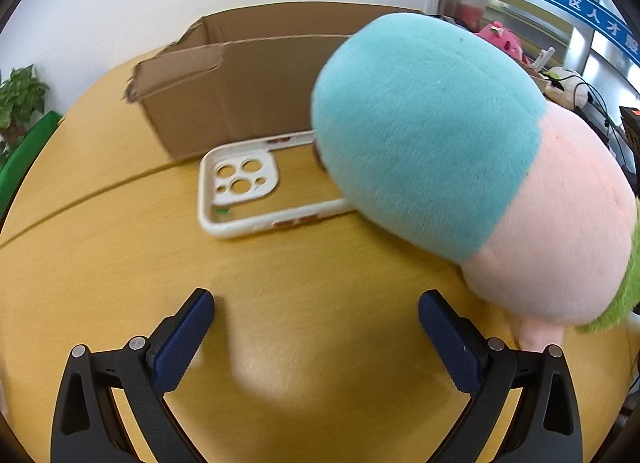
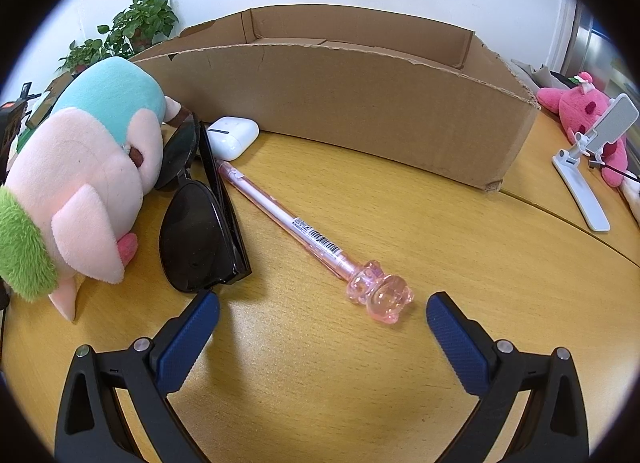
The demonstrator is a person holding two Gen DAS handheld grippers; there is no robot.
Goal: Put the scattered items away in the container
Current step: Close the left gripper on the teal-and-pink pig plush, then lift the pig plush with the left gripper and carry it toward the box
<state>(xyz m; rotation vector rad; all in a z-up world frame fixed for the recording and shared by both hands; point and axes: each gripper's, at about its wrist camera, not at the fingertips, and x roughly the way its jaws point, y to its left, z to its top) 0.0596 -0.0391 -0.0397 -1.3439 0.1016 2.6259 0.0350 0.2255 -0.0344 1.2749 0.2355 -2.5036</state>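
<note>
A cardboard box [image 1: 240, 75] stands at the back of the wooden table; it also shows in the right wrist view [image 2: 360, 103]. A teal-and-pink plush toy [image 1: 460, 167] lies to the right of my left gripper [image 1: 316, 315], which is open and empty above bare table. A white phone case [image 1: 256, 191] lies in front of the box. My right gripper [image 2: 322, 315] is open and empty, just short of the pink pen [image 2: 304, 231] and its clear charm end. Black sunglasses [image 2: 200, 231], a white earbud case [image 2: 232, 137] and the plush toy [image 2: 84, 179] lie to its left.
A pink plush [image 2: 588, 123] and a white phone stand [image 2: 588, 183] sit on the table to the right of the box. A potted plant [image 2: 132, 27] stands behind the box at left. The table's front edge curves round at left [image 1: 24, 167].
</note>
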